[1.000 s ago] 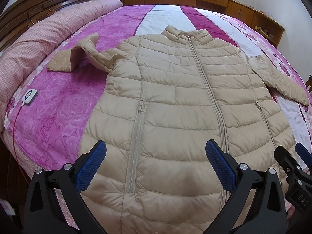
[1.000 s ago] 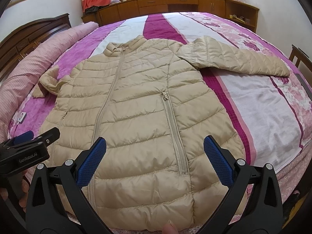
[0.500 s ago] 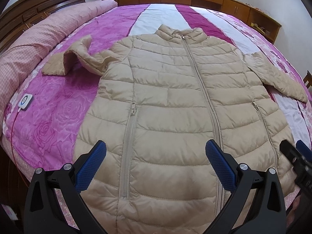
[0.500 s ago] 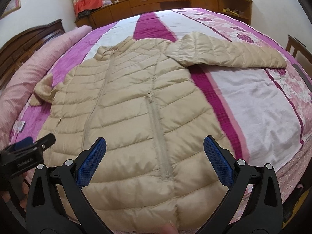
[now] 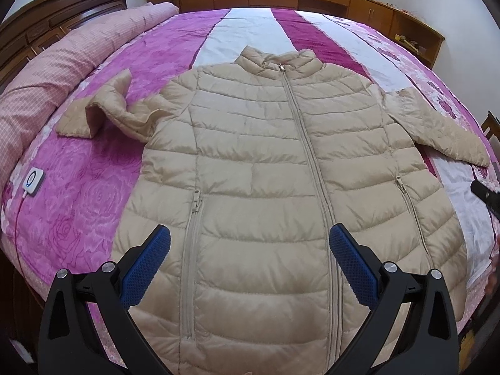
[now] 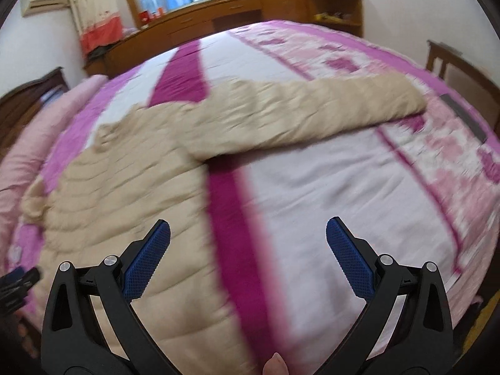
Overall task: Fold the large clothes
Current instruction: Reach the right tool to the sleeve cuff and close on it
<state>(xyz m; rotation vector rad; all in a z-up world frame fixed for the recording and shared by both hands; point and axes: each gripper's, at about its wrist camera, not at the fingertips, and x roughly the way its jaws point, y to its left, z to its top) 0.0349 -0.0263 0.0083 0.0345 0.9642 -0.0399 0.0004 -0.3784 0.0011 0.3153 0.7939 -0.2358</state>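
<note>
Left wrist view: your left gripper point(image 5: 249, 251) hovers with fingers spread wide and empty above the hem of the beige puffer jacket point(image 5: 281, 181), which lies zipped and flat on the bed point(image 5: 93, 187).
Right wrist view: blurred; your right gripper point(image 6: 248, 248), fingers apart and empty, faces the outstretched right sleeve point(image 6: 312, 112).
Progress: nothing folded yet; both sleeves and the body remain.

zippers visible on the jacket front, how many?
3. The main zipper runs down the middle of the jacket from the collar. One pocket zipper is on the picture-left panel, another on the picture-right panel. Any on the underside would be hidden.
</note>
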